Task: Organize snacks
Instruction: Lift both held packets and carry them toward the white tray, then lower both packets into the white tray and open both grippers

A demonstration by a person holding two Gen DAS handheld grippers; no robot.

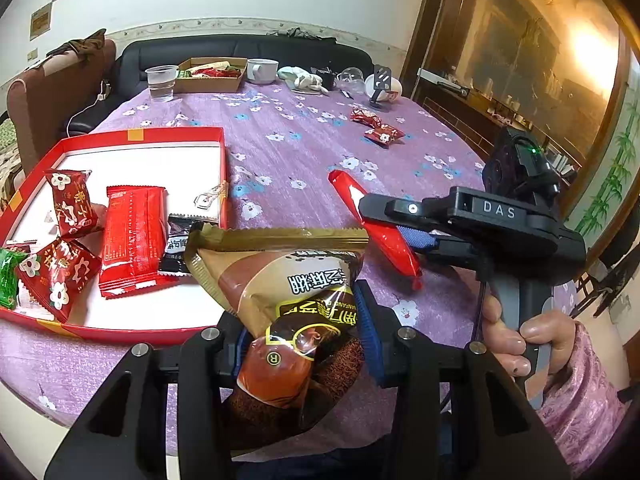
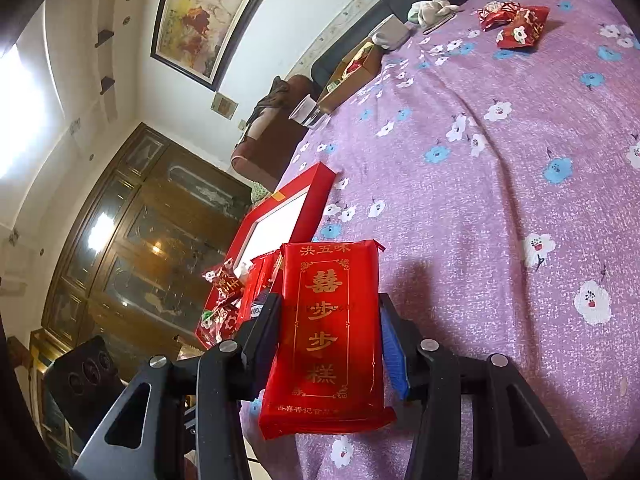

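In the left wrist view my left gripper (image 1: 300, 320) is shut on a brown and gold snack bag (image 1: 280, 272), held just above the table beside the red tray's (image 1: 140, 133) near right corner. The tray holds a flat red packet (image 1: 132, 240), two flowered red pouches (image 1: 74, 204), a green one (image 1: 8, 276) and a black packet (image 1: 176, 248). To the right, my right gripper (image 1: 384, 224) is shut on a long red packet (image 1: 352, 196). The right wrist view shows that packet (image 2: 328, 360) with gold characters between the right gripper's (image 2: 330, 304) blue pads, and the tray (image 2: 316, 188) to its left.
Two loose red pouches (image 1: 376, 126) (image 2: 516, 20) lie on the flowered purple tablecloth at the far right. At the far edge stand a plastic cup (image 1: 162, 82), a cardboard box of snacks (image 1: 212, 74), a white mug (image 1: 262, 70) and a phone stand (image 1: 380, 88). A hand (image 1: 520, 344) grips the right handle.
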